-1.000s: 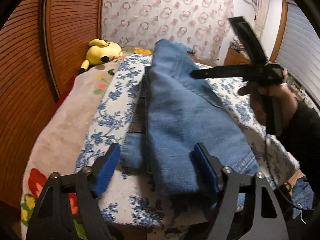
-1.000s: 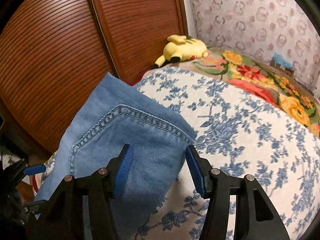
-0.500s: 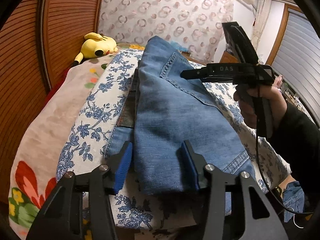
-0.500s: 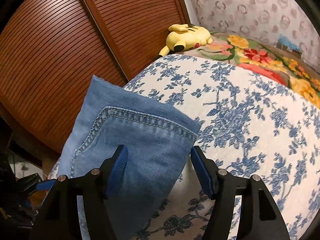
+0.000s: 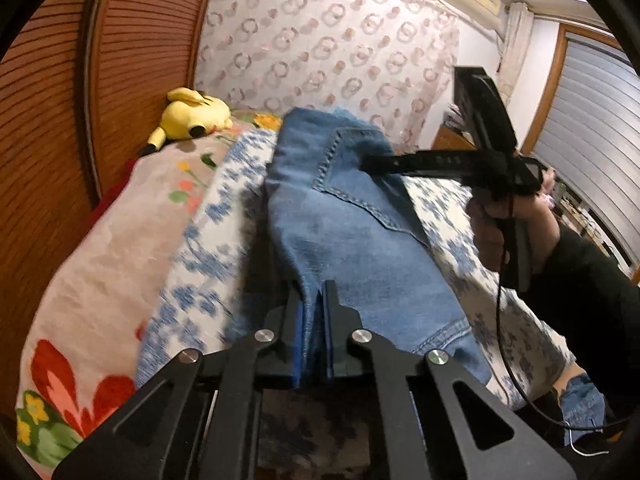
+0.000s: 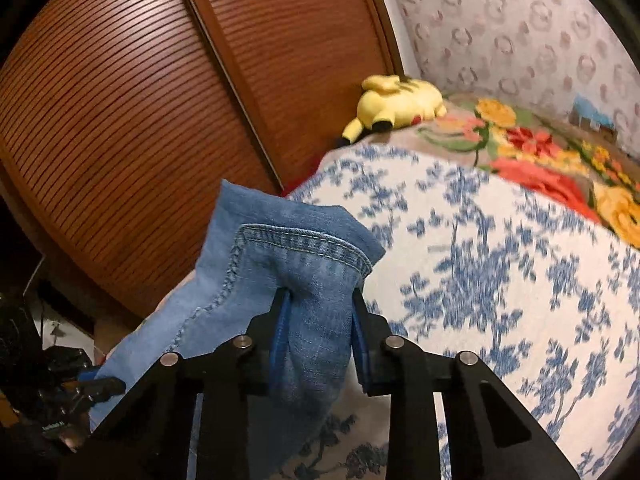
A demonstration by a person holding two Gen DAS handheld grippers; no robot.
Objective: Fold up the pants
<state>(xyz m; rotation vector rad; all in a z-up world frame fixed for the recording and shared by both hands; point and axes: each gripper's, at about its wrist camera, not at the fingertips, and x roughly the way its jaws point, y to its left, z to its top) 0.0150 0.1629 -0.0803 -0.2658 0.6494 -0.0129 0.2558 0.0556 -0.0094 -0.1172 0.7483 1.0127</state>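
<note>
Blue denim pants (image 5: pixel 360 232) lie folded lengthwise on the bed. My left gripper (image 5: pixel 316 308) is shut on the near end of the pants and pinches the fabric between its blue pads. My right gripper (image 6: pixel 318 320) is closed on the far end by the stitched back pocket (image 6: pixel 304 256), with bunched denim between its fingers. The right gripper also shows in the left wrist view (image 5: pixel 372 162), gripping the far end, which stands raised off the bed.
The bed has a blue-flowered white sheet (image 6: pixel 500 264) and a floral blanket (image 5: pixel 100 264). A yellow plush toy (image 5: pixel 192 114) lies at the far left by a brown slatted door (image 6: pixel 140 100). A patterned curtain (image 5: pixel 320 48) hangs behind.
Both grippers have closed on the pants; they were open around the fabric before. The far end has lifted and bunched.
</note>
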